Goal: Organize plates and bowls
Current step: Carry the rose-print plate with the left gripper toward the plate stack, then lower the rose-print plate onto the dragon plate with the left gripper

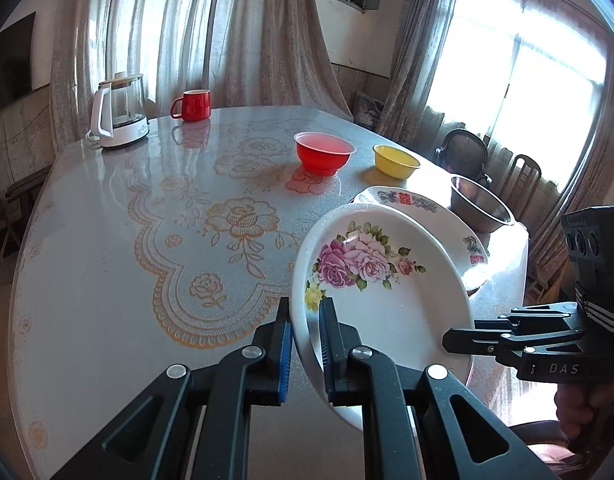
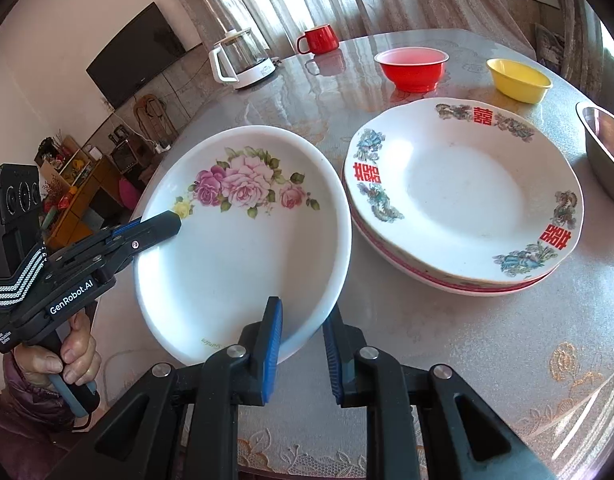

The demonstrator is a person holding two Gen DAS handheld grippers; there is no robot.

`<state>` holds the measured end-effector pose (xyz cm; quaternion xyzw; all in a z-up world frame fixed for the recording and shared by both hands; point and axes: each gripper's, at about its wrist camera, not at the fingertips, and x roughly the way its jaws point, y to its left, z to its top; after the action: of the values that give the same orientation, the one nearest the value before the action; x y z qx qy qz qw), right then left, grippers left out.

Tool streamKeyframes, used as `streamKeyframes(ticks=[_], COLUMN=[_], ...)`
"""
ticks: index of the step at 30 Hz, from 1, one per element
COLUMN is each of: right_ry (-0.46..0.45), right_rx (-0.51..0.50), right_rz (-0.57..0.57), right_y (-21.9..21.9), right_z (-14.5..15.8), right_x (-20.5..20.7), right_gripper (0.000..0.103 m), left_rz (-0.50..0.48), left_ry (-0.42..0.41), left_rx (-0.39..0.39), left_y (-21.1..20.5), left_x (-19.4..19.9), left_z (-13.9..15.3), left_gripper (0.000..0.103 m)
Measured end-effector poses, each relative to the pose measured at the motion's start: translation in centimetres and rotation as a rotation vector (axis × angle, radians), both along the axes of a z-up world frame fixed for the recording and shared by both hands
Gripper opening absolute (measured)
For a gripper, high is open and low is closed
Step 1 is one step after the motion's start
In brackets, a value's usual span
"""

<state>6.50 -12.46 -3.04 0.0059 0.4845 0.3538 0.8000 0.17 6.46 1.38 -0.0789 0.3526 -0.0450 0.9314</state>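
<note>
A white plate with pink roses (image 1: 387,312) (image 2: 243,248) is held tilted above the table. My left gripper (image 1: 307,320) is shut on its rim; it shows in the right wrist view (image 2: 163,224) at the plate's left edge. My right gripper (image 2: 303,320) has its jaws on either side of the plate's near rim with a small gap; it shows in the left wrist view (image 1: 459,338). To the right lies a stack of plates with red characters (image 2: 463,196) (image 1: 427,208). Behind stand a red bowl (image 2: 412,68) (image 1: 324,152), a yellow bowl (image 2: 518,79) (image 1: 395,160) and a steel bowl (image 2: 605,152) (image 1: 481,202).
A glass kettle on a white base (image 1: 119,114) (image 2: 243,60) and a red mug (image 1: 193,105) (image 2: 319,39) stand at the table's far side. The table (image 1: 107,260) has a glossy floral cover. Chairs (image 1: 519,176) stand beyond its right edge.
</note>
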Motion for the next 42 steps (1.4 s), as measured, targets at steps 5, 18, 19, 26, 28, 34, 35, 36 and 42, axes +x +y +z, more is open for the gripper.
streamKeyframes(ticks=[5,18,19,26,28,34,35,36,42], right_ry=[-0.018,-0.037,-0.039,-0.058,-0.065,-0.066,-0.06,-0.053,-0.005], right_rx=[0.004,-0.032,-0.03,-0.019,-0.019,-0.052,-0.06,-0.066,-0.083], right_rz=[-0.044,-0.206,-0.213,-0.201,-0.188,-0.175,-0.172,-0.169,-0.137], right_y=[-1.2,-5.9,-6.1,-6.7,-7.0,-8.6,-8.8,-9.0,-9.7], right_z=[1.0,2.2,2.3,2.9,3.1,3.4,3.3,3.0,1.2], right_x=[-0.1,-0.8,-0.6,1.6,2.6,6.5,7.1,7.7,10.6], right_gripper=[0.019,0.019,0.019,0.019,0.019,0.018,0.018,0.018,0.017], left_rz=[-0.044,-0.197,-0.199,-0.16,-0.146,-0.121,-0.117,-0.111,-0.059], left_ry=[-0.026,-0.056,-0.056,-0.05,-0.042,-0.011,-0.004,0.007,0.096], left_rx=[-0.004,-0.026,-0.024,-0.016,-0.023,-0.012,-0.012,-0.014,0.007], left_y=[-1.2,-5.7,-5.9,-6.5,-6.8,-9.1,-9.3,-9.6,-9.9], left_x=[1.0,4.6,4.9,7.6,8.8,12.4,12.9,13.4,15.3], left_z=[0.9,2.0,2.0,2.6,2.7,2.0,1.8,1.4,-1.4], left_gripper=[0.012,0.012,0.012,0.012,0.012,0.012,0.012,0.012,0.012])
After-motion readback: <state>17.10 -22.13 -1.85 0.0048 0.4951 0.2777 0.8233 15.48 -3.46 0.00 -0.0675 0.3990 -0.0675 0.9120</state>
